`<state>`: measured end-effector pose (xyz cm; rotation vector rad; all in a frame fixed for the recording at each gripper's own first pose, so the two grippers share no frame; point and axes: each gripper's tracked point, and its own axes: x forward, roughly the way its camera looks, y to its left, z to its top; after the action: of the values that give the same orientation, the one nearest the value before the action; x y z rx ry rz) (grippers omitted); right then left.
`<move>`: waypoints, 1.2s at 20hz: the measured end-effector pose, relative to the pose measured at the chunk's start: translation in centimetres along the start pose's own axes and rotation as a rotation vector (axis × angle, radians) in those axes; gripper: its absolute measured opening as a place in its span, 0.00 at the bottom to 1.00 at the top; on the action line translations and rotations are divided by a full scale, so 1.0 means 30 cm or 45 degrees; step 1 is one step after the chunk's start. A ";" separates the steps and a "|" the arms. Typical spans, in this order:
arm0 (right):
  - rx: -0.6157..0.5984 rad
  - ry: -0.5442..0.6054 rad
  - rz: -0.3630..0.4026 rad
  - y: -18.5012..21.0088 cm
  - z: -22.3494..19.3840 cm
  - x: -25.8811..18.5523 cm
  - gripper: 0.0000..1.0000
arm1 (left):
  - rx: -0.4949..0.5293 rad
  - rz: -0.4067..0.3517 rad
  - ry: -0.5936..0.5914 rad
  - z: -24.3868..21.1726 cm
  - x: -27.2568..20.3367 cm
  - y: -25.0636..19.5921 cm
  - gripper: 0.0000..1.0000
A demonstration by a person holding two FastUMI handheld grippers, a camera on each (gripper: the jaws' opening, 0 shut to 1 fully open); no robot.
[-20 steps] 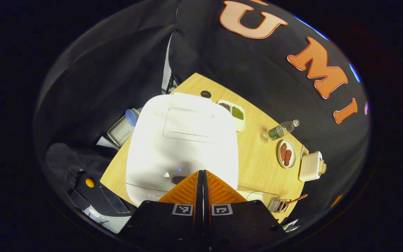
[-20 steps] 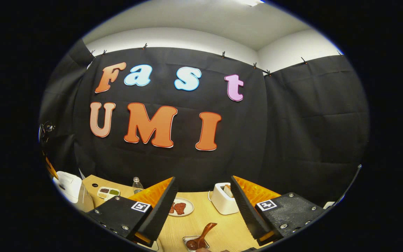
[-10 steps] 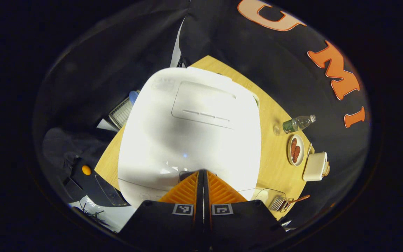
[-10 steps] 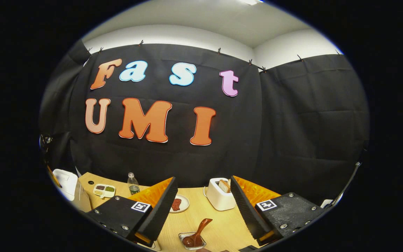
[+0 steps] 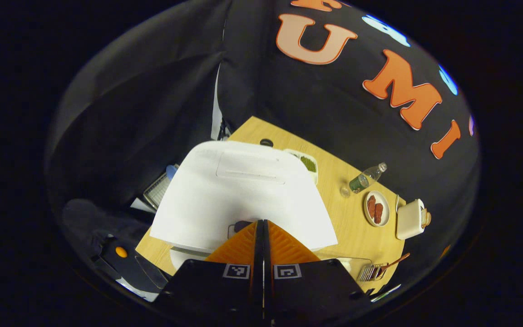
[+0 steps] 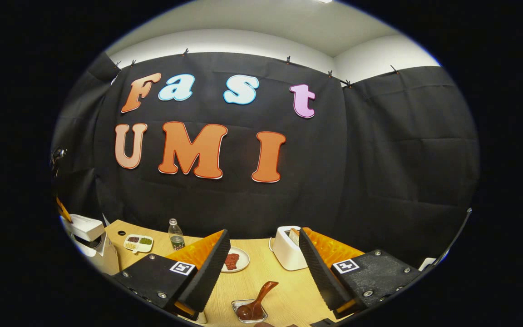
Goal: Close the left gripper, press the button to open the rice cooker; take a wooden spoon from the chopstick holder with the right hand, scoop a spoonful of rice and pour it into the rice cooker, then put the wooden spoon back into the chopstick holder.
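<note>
**Rice cooker lid raised; right gripper poised above the spoon**

Left gripper (image 5: 263, 223): the two fingers are pressed together with nothing between them. The tips sit at the front edge of the rice cooker (image 5: 239, 195), directly at the dark button (image 5: 239, 225) under the lid's near edge. In the left gripper view the white lid is tilted upward, with a gap visible between it and the cooker body below. In the right gripper view the rice cooker (image 6: 90, 236) stands at the far left of the table (image 6: 284, 290) with its lid lifted.

Right gripper (image 6: 263, 265): the fingers are spread wide apart and grasp nothing. The wooden spoon (image 6: 257, 302) stands in the chopstick holder (image 6: 249, 313), low between the two fingers and nearer the camera than their tips, untouched by either. Its handle leans up and to the right.

Beyond the fingers stand a toaster (image 6: 286, 254), a plate (image 6: 234, 260) and a bottle (image 6: 175, 235).
</note>
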<state>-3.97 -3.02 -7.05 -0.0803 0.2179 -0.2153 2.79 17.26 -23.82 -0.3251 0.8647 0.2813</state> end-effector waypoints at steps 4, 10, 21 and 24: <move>0.011 0.060 0.017 -0.015 -0.069 0.046 0.95 | 0.023 0.033 -0.181 0.099 -0.092 -0.039 0.06; 0.036 0.207 0.040 -0.061 -0.232 0.084 0.95 | 0.123 0.018 -0.465 0.182 -0.242 -0.153 0.05; 0.092 0.491 0.169 -0.131 -0.534 0.149 0.95 | 0.291 -0.043 -0.739 0.134 -0.447 -0.379 0.89; 0.127 0.577 0.243 -0.120 -0.626 0.154 0.95 | 0.324 0.003 -0.792 0.108 -0.499 -0.409 1.00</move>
<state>-4.48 -8.59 -25.91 0.0903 0.6625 -0.0507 0.33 5.66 -8.17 0.0095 0.2800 0.2502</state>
